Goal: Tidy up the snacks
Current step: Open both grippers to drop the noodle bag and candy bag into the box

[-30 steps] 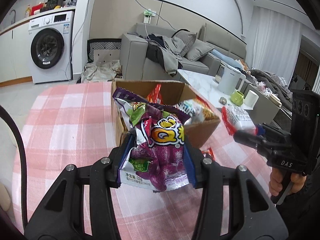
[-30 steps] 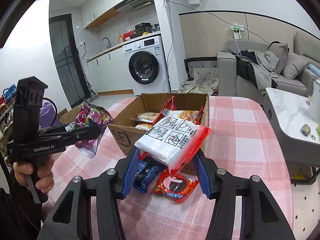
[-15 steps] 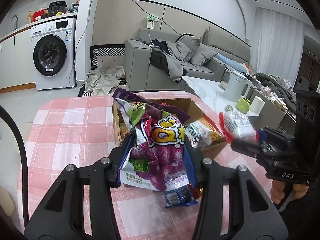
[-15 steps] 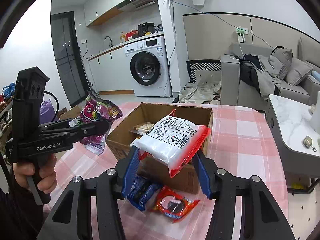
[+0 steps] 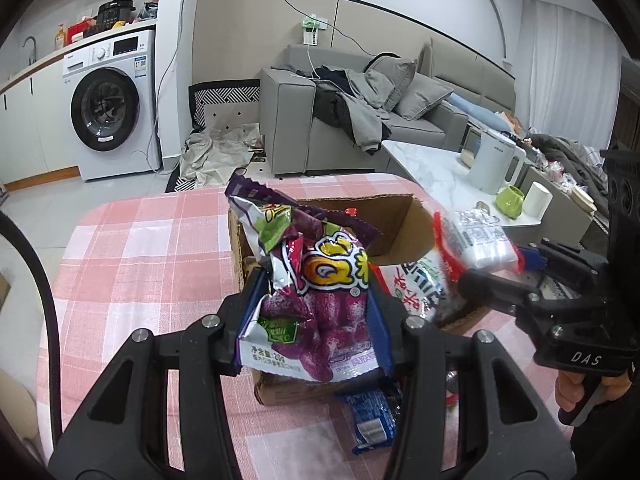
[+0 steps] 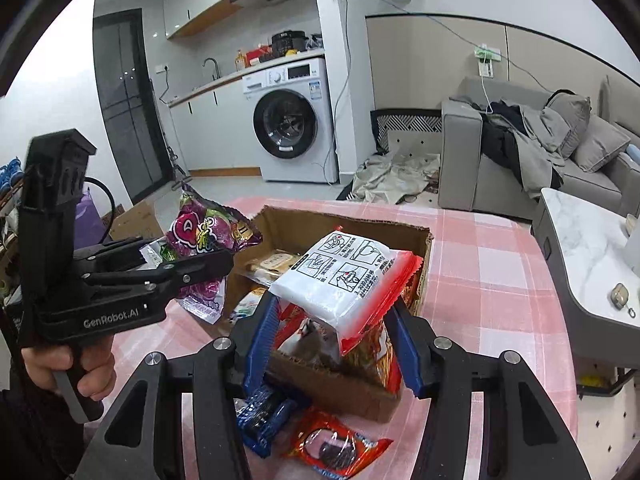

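Left wrist view. Left gripper (image 5: 312, 316): blue-padded fingers clamped on a purple snack bag (image 5: 316, 292), long axis upright, crimped top pointing up and away, held above the near left corner of the cardboard box (image 5: 396, 216). Box: open-topped, on the pink checked tablecloth (image 5: 160, 256). Blue packet (image 5: 372, 416): flat on the cloth against the box's near edge. Right gripper (image 5: 500, 268), at frame right: holds a white-and-red packet (image 5: 476, 240) over the box's right edge.

Right wrist view. Right gripper (image 6: 332, 320): fingers closed on the white-and-red packet (image 6: 344, 280), tilted, long axis running away toward the box's far right corner, above the box (image 6: 352, 392) interior. Red packet (image 6: 336, 448) and blue packet (image 6: 264, 412): on the cloth before the box's near edge. Left gripper (image 6: 192, 268): grips the purple snack bag (image 6: 204, 240) at the box's left edge.
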Motion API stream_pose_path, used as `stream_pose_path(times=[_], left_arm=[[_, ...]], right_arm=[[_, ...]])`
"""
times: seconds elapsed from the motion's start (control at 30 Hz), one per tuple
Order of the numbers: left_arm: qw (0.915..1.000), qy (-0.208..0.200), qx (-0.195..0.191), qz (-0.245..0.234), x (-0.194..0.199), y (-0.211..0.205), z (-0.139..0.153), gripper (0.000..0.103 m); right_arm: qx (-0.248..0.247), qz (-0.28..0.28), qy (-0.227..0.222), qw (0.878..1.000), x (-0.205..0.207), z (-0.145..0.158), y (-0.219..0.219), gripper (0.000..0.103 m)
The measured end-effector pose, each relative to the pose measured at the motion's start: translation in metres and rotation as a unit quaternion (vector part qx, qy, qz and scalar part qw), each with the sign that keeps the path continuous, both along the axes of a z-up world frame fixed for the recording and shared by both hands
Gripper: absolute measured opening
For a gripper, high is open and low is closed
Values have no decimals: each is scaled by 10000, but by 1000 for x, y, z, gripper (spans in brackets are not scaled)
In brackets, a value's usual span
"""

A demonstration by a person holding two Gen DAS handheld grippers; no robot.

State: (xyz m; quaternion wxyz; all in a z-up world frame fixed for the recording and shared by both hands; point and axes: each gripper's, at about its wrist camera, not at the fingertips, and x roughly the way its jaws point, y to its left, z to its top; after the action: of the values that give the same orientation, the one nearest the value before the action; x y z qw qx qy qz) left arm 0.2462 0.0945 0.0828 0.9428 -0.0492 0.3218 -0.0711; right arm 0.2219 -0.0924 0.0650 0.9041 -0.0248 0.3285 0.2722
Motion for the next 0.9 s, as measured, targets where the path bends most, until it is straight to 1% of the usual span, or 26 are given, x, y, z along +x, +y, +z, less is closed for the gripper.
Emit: stream_pose_path(times=[0.3,0.4,0.47,0.53,0.6,0.63,0.67,0.7,0.73,0.77,0.8,0.83,0.87,0.9], left_arm=[[9998,186,69,5,26,-8,-24,44],[9996,265,126,-1,35,-11,-31,44],[9994,336,95,-19,42,-12,-36,44],[9993,380,17,-22,46,-11,-39,45],[9992,387,30,-29,48,-11,-42,45],[9993,380,52,-38,50,-10,-40,45],[9993,375,93,-28,50,-11,-40,45],[9993,346,118,-21,50,-11,-39,49],[9995,289,118,-23,49,-12,-38,53],[9996,258,123,13,47,-10,-36,66],[9998,212,58,-24,45,-9,-35,74],[9998,194,-29,-75,42,-8,-33,77],[9998,173,-64,-76,38,-7,-30,83],[9999,148,-38,-30,36,-7,-28,85]], right_arm=[[-207,74,30,9998,25,-11,20,54],[-217,83,65,9997,33,-14,24,54],[-229,95,75,9997,37,-14,26,55],[-179,92,22,9998,38,-13,26,58],[-138,114,11,9998,38,-12,24,61],[-131,92,-41,9999,37,-10,23,64],[-135,63,-85,9999,36,-9,21,74],[-127,41,-121,9998,34,-7,18,84],[-104,17,-184,9998,32,-5,15,87],[-94,-9,-241,9997,30,-3,12,90],[-102,-35,-266,9996,27,-1,9,93],[-110,-54,-265,9996,26,1,6,96],[-118,-94,-266,9995,24,3,2,101],[-124,-143,-274,9994,22,4,-2,103]])
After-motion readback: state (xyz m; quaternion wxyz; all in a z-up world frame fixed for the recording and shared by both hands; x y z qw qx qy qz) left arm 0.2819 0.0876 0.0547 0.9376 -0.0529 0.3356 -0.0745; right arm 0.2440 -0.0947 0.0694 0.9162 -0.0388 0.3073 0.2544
